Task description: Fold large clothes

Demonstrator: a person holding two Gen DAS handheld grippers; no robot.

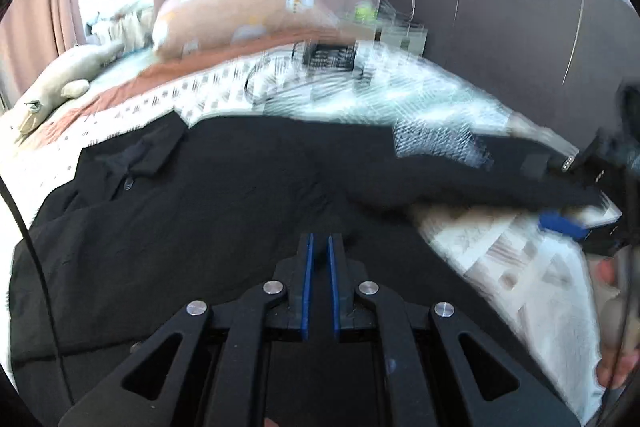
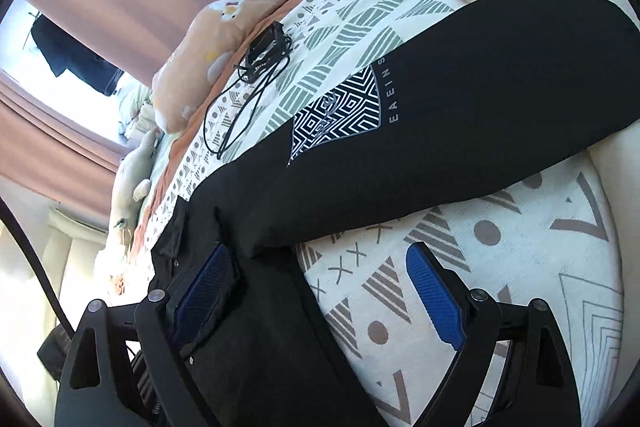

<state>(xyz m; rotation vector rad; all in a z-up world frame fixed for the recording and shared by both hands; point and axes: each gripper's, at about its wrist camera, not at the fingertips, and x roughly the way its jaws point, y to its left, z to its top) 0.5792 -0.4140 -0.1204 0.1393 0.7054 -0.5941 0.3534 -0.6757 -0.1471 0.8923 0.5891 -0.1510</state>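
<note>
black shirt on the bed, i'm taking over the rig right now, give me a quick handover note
Left gripper: shut, nothing visibly between its pads, low over the black shirt.
Right gripper: open wide, empty, over the shirt's near edge; one pad above the cloth, the other above the patterned bedspread.
Shirt: spread across the bed, collar toward the plush toy side, printed panel face up.
Also on the bed: a black device with its cable beyond the shirt, clear of it.
Done: shirt laid out; a fold line may run near the print, but I cannot be sure.
Left: grasp an edge or sleeve and make the folds.
</note>
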